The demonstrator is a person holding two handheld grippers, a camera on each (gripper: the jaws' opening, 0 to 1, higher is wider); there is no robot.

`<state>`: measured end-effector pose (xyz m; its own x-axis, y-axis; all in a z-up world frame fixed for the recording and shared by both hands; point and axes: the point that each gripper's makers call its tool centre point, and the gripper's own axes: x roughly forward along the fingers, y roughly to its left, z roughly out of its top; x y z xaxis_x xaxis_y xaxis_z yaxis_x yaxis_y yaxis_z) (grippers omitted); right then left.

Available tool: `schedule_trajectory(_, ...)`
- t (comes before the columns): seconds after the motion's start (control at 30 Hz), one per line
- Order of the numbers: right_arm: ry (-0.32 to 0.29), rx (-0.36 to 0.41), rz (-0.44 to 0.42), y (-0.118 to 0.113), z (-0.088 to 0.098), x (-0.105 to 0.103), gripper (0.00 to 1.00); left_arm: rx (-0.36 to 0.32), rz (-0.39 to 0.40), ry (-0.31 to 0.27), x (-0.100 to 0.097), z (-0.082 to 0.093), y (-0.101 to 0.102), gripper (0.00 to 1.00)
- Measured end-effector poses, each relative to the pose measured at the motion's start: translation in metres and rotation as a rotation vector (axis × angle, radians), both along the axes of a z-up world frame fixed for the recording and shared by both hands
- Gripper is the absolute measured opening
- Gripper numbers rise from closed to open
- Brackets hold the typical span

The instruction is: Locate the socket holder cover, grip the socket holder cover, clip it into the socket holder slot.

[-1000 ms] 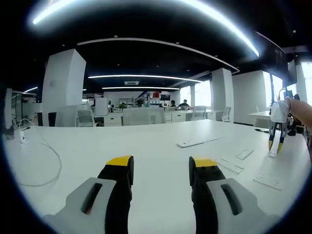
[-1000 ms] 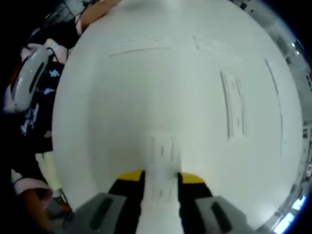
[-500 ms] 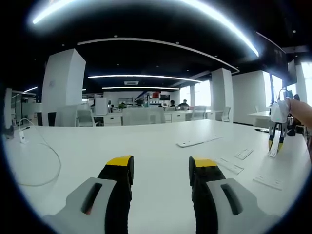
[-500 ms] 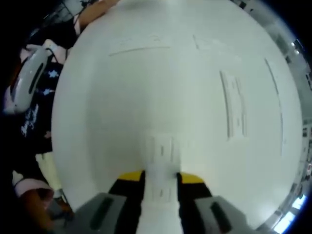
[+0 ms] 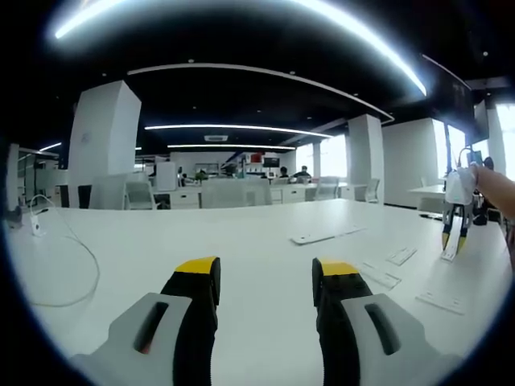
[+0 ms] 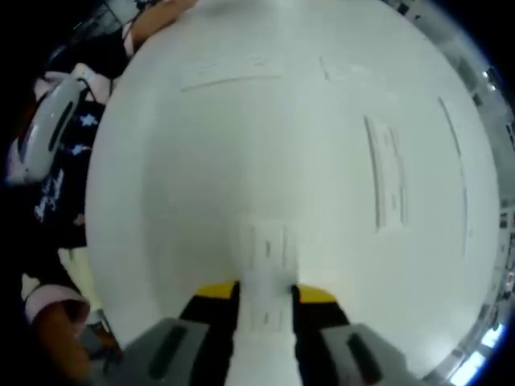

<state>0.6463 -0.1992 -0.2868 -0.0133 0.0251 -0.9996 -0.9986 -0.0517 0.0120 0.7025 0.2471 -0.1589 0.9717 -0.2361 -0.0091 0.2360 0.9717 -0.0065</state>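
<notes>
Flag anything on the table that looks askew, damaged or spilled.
Nothing stands out. The white strips lie flat and apart on the white table, a loose cable curls at one side, and the right gripper holds a white cover.

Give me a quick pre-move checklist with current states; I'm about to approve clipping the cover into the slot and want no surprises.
1. Right gripper holds the socket holder cover: ok, jaws closed on it.
2. Cover sits straight between the jaws: ok, roughly centred.
3. Long socket holder strip in view on the table: ok.
4. Cover lined up with the slot: not ok, strip lies apart from it.
5. Left gripper free: ok, open and empty.
6. Slot unobstructed: cannot tell, too blurred.
</notes>
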Motion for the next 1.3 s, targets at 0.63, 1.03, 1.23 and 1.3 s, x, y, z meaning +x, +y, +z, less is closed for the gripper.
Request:
schedule_trajectory(0.63, 0.000, 0.031, -0.036, -0.001, 0.000, 0.003, 0.28, 0.001, -0.022, 0.000, -0.001, -0.001, -0.008, 0.46)
schedule_trajectory(1.03, -0.031, 0.042, -0.016, 0.002, 0.021, 0.007, 0.26, 0.006, -0.020, 0.009, 0.001, -0.003, -0.008, 0.46)
schedule_trajectory(1.23, -0.037, 0.038, -0.020, -0.001, 0.023, 0.006, 0.26, 0.007, -0.023, 0.011, 0.001, -0.003, -0.008, 0.46)
schedule_trajectory(1.3, -0.036, 0.035, -0.021, -0.002, 0.024, 0.005, 0.26, 0.008, -0.024, 0.012, 0.001, -0.003, -0.008, 0.46)
